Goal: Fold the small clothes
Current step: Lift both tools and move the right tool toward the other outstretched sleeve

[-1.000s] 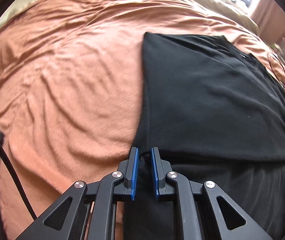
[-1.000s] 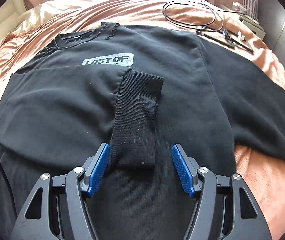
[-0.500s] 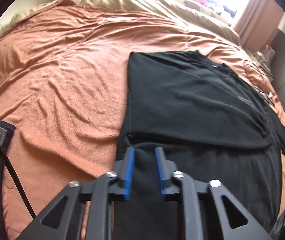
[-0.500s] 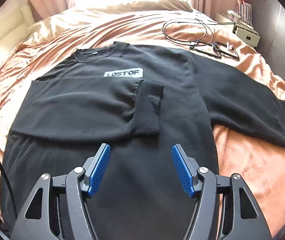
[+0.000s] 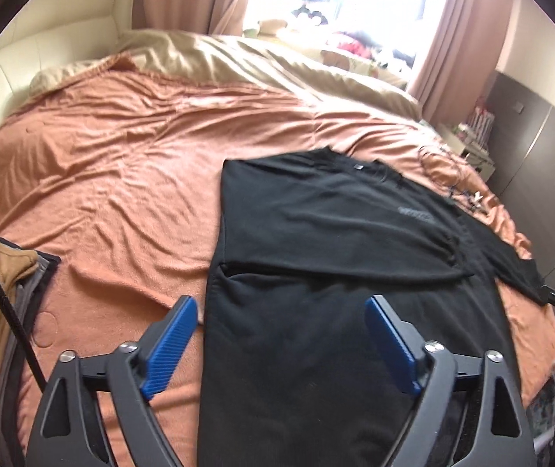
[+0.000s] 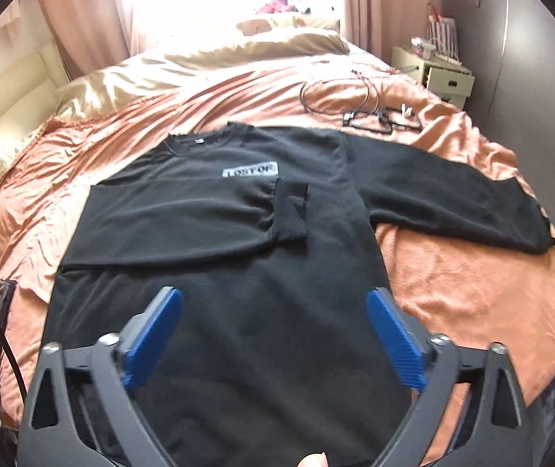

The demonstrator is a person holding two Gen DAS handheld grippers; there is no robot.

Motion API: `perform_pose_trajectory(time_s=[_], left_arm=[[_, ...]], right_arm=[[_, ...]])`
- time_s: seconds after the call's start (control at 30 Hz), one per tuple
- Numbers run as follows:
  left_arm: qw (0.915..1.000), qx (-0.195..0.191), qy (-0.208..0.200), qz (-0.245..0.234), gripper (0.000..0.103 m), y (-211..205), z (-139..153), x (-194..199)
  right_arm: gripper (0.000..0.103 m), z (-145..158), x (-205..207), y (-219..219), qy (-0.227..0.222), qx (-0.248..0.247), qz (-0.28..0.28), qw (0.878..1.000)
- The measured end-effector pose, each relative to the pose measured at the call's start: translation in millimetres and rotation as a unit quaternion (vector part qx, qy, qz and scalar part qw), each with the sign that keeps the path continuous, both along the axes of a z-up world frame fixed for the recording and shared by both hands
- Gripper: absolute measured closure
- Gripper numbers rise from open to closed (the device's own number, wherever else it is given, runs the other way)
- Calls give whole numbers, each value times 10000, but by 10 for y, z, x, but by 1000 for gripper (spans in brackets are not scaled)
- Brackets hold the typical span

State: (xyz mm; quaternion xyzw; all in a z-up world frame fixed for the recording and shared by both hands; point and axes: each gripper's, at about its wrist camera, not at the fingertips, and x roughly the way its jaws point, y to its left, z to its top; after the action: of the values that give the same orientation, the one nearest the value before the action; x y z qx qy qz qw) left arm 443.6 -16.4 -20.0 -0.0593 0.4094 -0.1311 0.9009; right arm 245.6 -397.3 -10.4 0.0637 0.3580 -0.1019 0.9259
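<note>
Lying flat on a bed under a rumpled orange blanket: one black long-sleeved sweatshirt, front up, neckline toward the pillows.

- Chest label: pale rectangle with dark lettering, partly readable in the right wrist view.
- One sleeve: folded across the chest, its ribbed cuff resting just below the label.
- Other sleeve: spread outward over the blanket, clear of the body.
- Left gripper: black frame with blue ribbed fingers, jaws opening wide above the lower left part of the sweatshirt; one finger over the blanket, the other over the cloth; nothing gripped.
- Right gripper: same build, jaws opening to their widest over the lower body of the garment; fingers apart from the fabric, nothing between them.
- Coiled black cable: on the blanket beyond the spread sleeve, with small dark items beside it.
- Beige quilt: bunched at the head of the bed, below pink curtains.
- White bedside cabinet: by the far corner.
</note>
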Motion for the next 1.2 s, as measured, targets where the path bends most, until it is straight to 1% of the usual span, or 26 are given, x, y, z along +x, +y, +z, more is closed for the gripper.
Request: perform_pose_trajectory(time_s=[0.1,0.13,0.27,0.33,0.43,0.53,0.67,0.73,0.97,1.0,1.07,1.2], left_arm=[[9996,-103,-231,-123,2,-8,144,-191],[9993,-129,-304,-173,0,-23,182,-252],[9985,-200,-371,-363,0,-132,285,-424],[9977,-291,-413,-460,0,-211,341,-515],[9966,-323,-518,-555,0,-355,415,-648],[9949,-371,-597,-722,0,-538,488,-756],[9936,-300,-706,-830,1,-811,561,-866],[9927,-307,-740,-898,1,-973,586,-903],[9900,-185,-818,-1135,1,-1528,583,-937],[9896,-155,-821,-1170,1,-1618,571,-931],[9897,-96,-793,-1191,0,-1761,542,-910],[9884,-72,-691,-1348,0,-2075,457,-833]], right_arm=[[0,99,-238,120,-130,-134,-6,9998],[0,121,-318,143,-148,-149,-3,9998],[0,180,-624,153,-230,-159,-9,9996],[0,201,-712,119,-280,-147,-4,9995],[0,230,-862,26,-444,-154,-34,9989],[0,205,-993,-90,-587,-78,-42,9982],[0,145,-1148,-240,-757,-5,-74,9971],[0,114,-1204,-329,-818,79,-136,9965],[0,-16,-1349,-631,-1046,163,-693,9920],[0,-40,-1351,-660,-1064,129,-796,9910],[0,-72,-1339,-692,-1124,130,-822,9902],[0,-174,-1236,-839,-1121,289,-927,9889]])
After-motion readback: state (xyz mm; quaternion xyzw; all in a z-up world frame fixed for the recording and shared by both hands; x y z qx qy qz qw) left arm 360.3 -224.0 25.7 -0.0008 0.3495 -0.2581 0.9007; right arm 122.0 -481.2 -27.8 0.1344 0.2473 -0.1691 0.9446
